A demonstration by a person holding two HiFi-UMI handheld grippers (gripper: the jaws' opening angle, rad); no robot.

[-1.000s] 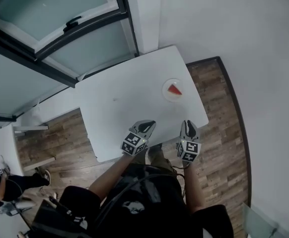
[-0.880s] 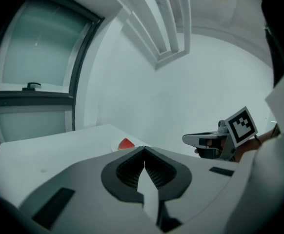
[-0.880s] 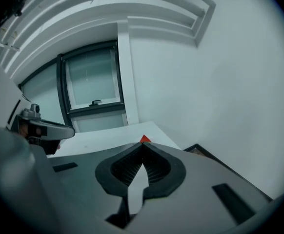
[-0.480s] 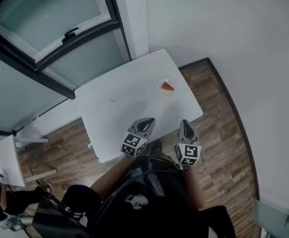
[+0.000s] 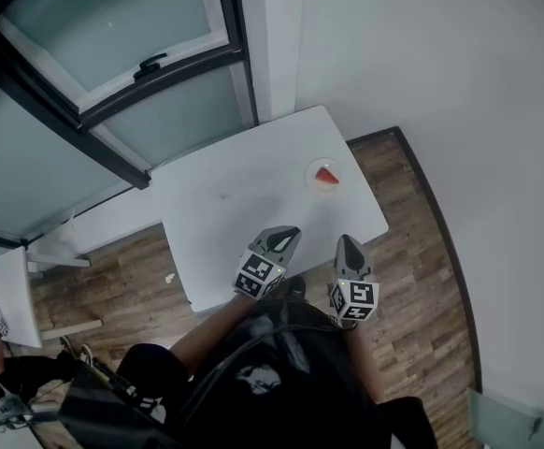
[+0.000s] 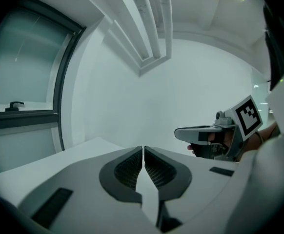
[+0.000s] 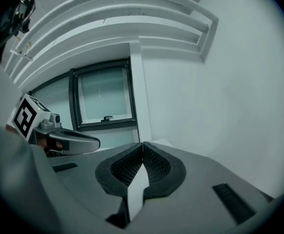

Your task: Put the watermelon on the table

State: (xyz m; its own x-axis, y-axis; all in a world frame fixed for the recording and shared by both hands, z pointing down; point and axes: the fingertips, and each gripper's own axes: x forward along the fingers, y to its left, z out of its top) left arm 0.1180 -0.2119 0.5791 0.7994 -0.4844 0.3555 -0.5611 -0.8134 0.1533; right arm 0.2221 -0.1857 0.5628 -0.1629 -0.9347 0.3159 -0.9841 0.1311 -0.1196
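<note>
Watermelon slice (image 5: 326, 175) sitting on small plate (image 5: 313, 168), far right part of table (image 5: 235, 204), so task looks basically done, nothing obvious left. Left tongs (image 5: 280, 240) and right tongs (image 5: 347, 243) both clenched empty, pads pressed together, held side by side over near table edge, well apart from plate. Only head view shows slice and plate. Gripper views just get wall (image 7: 210, 96) and window (image 7: 105, 101), each catching other tongs at side, no fruit in sight lol.

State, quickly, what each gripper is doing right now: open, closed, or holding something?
Left gripper: closed, fingers together, holding nothing.
Right gripper: closed, fingers together, holding nothing.
</note>
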